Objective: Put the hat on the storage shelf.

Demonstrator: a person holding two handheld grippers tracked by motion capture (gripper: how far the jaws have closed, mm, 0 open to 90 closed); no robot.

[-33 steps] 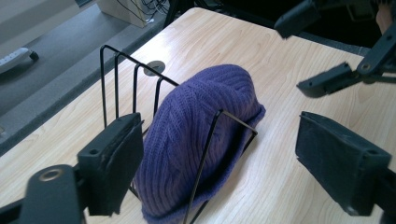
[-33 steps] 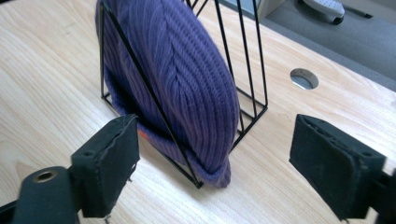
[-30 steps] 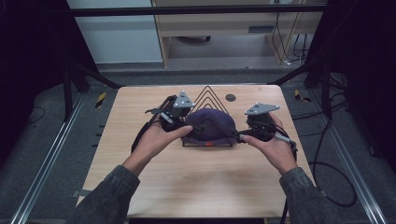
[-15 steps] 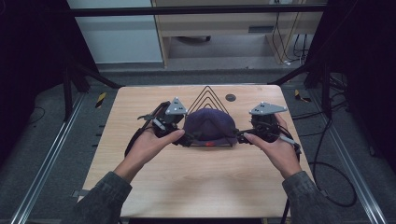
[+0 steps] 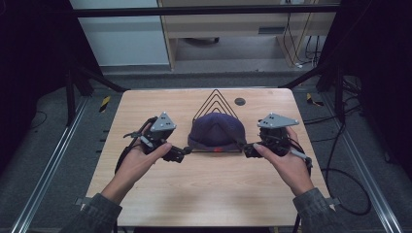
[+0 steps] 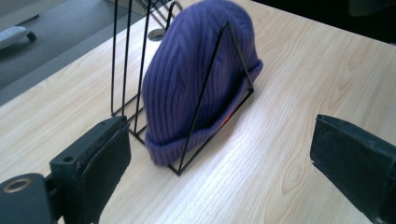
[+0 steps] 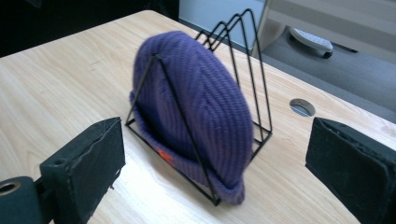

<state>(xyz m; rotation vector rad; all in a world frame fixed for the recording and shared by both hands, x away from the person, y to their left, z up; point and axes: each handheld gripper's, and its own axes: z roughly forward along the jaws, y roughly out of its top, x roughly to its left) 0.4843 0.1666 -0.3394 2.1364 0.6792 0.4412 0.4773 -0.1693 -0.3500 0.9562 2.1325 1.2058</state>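
Note:
A purple ribbed beanie point(image 5: 216, 128) stands on edge in a black wire rack point(image 5: 214, 97) of triangular dividers at the middle of the table. It leans between the front dividers, brim down. My left gripper point(image 5: 182, 154) hovers just left of the rack, open, its jaws having just been opening with nothing between them. In the left gripper view the beanie point(image 6: 196, 79) and rack point(image 6: 123, 56) lie ahead of the wide-apart jaws. My right gripper point(image 5: 248, 150) sits just right of the rack, open and empty, also having just opened. The right gripper view looks onto the beanie point(image 7: 196, 98).
The wooden table point(image 5: 209, 189) has a round cable hole point(image 5: 239, 101) behind the rack. Bare wood lies in front of the rack and to both sides. Black frame posts and cables stand around the table's edges.
Both grippers have drawn away from the beanie's sides, the left one further outward and toward the person. Their jaws stand wider. The beanie stays in the rack.

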